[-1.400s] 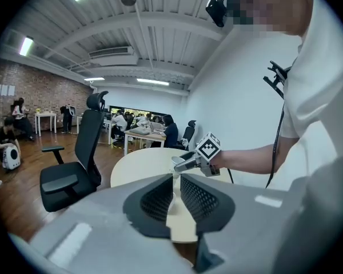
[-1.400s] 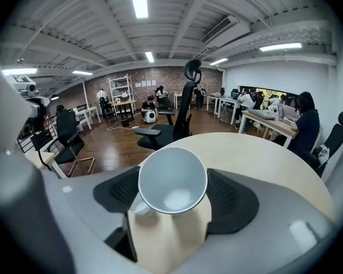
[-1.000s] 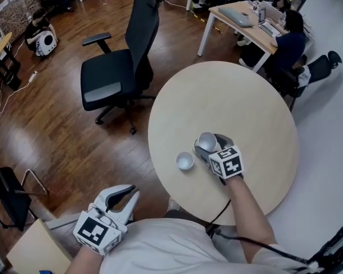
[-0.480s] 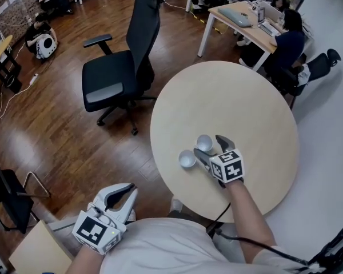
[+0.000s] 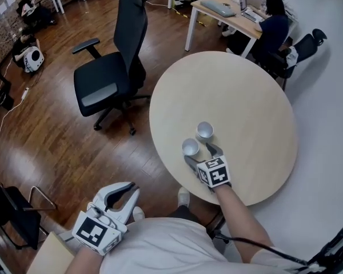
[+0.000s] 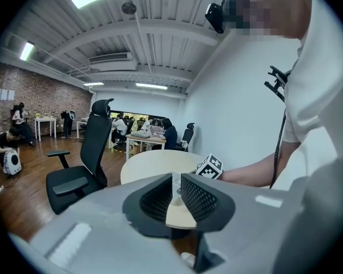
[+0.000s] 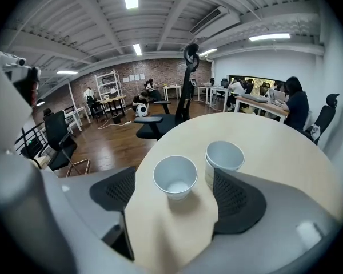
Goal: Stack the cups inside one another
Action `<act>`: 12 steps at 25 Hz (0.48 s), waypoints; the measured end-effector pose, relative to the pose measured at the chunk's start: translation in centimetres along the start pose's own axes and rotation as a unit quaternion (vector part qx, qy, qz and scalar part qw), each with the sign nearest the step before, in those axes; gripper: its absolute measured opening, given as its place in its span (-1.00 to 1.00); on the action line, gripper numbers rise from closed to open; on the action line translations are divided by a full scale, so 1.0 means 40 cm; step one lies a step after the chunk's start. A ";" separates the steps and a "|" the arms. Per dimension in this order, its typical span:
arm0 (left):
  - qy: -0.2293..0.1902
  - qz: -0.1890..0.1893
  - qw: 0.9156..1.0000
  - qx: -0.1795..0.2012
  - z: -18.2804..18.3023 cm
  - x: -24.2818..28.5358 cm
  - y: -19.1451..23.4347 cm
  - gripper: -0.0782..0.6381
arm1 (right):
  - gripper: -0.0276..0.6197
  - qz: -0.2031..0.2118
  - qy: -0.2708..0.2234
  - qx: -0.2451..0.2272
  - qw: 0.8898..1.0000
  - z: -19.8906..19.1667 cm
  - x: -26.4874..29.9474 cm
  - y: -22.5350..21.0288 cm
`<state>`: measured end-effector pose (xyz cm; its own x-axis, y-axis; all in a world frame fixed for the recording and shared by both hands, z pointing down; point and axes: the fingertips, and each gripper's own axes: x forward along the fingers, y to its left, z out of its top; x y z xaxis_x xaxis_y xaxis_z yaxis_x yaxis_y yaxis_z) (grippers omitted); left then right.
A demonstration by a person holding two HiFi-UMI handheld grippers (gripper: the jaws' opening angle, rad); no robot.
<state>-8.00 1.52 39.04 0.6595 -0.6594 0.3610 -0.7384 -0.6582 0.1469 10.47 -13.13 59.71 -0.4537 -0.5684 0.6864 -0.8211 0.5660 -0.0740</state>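
Two white paper cups stand upright and close together on the round beige table (image 5: 246, 101). The near-left cup (image 5: 190, 147) (image 7: 175, 177) is empty. The far-right cup (image 5: 204, 130) (image 7: 223, 160) shows a doubled rim. My right gripper (image 5: 201, 153) is open just short of them, nothing between its fingers; the left cup sits ahead of the gap and the right cup stands by the right pad (image 7: 235, 201). My left gripper (image 5: 121, 194) hangs off the table by my torso, its pads (image 6: 203, 198) almost together and holding nothing.
A black office chair (image 5: 111, 67) stands on the wood floor left of the table. At the far side, people sit at a desk (image 5: 228, 7) with a laptop. A folding chair (image 5: 11, 207) is at the lower left.
My right gripper has drawn back toward me from around the far-right cup, which now stands free beside the other. The left gripper has stayed put.
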 end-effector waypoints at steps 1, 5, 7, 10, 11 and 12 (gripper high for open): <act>0.002 -0.002 1.000 0.003 -0.005 -0.013 0.001 -0.64 | 0.38 -0.005 0.002 0.004 1.000 -0.011 0.010 0.002; 0.011 -0.007 1.000 0.014 -0.029 -0.062 0.010 -0.63 | 0.38 -0.024 0.006 0.014 1.000 -0.034 0.055 0.001; 0.015 -0.006 1.000 0.015 -0.045 -0.085 0.019 -0.62 | 0.38 -0.036 0.006 0.016 0.999 -0.039 0.080 -0.003; 0.019 -0.004 1.000 0.011 -0.059 -0.108 0.030 -0.60 | 0.38 -0.045 0.010 0.021 0.999 -0.040 0.112 -0.007; 0.019 -0.003 1.000 0.010 -0.061 -0.112 0.033 -0.60 | 0.38 -0.047 0.014 0.020 0.999 -0.041 0.121 -0.008; 0.019 -0.003 1.000 0.009 -0.062 -0.114 0.035 -0.60 | 0.38 -0.049 0.019 0.019 0.998 -0.043 0.130 -0.009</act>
<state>-12.38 4.52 39.87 0.6578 -0.6412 0.3950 -0.7315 -0.6688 0.1325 9.01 -15.26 64.53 -0.3578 -0.5957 0.7192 -0.8735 0.4858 -0.0322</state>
